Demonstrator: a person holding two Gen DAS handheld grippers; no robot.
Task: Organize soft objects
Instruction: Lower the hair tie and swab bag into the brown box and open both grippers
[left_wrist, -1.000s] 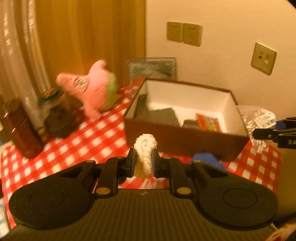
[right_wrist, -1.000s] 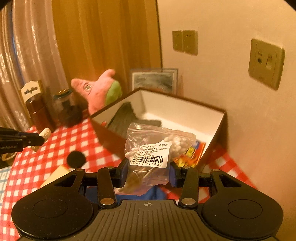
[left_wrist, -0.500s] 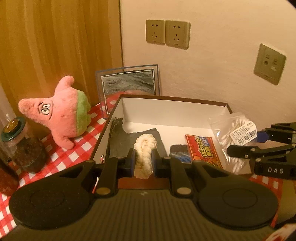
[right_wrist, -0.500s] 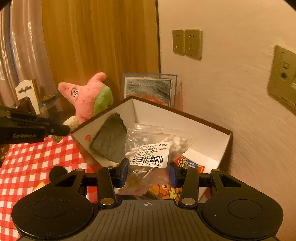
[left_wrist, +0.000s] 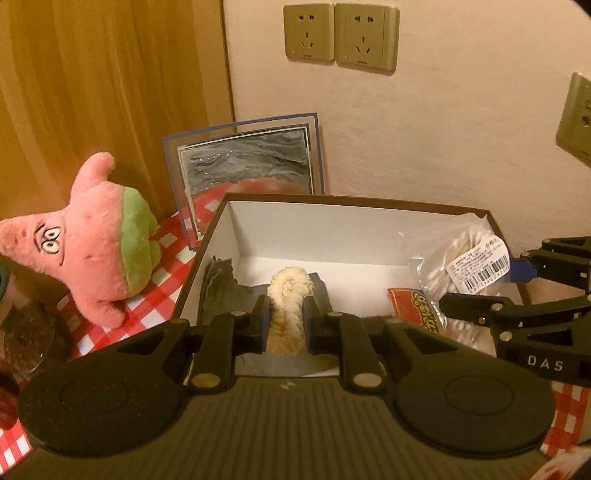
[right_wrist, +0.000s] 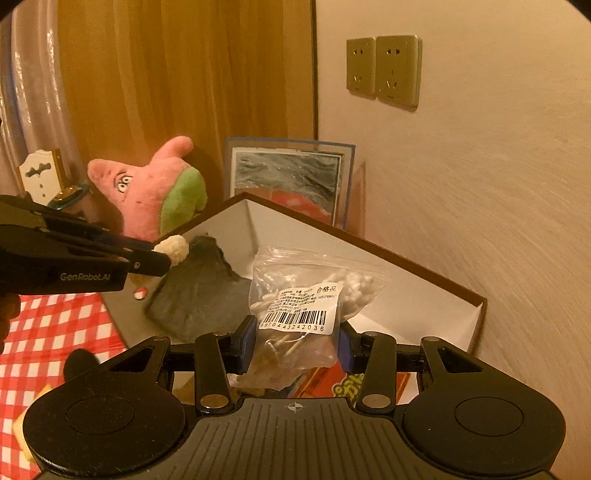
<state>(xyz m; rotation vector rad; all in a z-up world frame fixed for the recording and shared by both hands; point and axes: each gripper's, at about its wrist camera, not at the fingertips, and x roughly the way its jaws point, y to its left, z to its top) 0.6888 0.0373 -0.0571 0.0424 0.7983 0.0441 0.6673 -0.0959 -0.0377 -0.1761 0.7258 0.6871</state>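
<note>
Left gripper was clenched on a cream fluffy roll, pads pressing both its sides; the roll stood upright between them, held above the near-left part of the open box. Right gripper was grasping a clear zip bag of cotton swabs, barcode label facing the camera, held over the right half of the same box. Box: brown outside, white inside, on the desk with red-and-white checked cloth, close to the wall. Inside the box: a dark grey cloth against the left wall, and a red-orange printed packet on the floor at right. Pink and green star plush stood on the cloth just left of the box; framed picture leaned on the wall behind it
</note>
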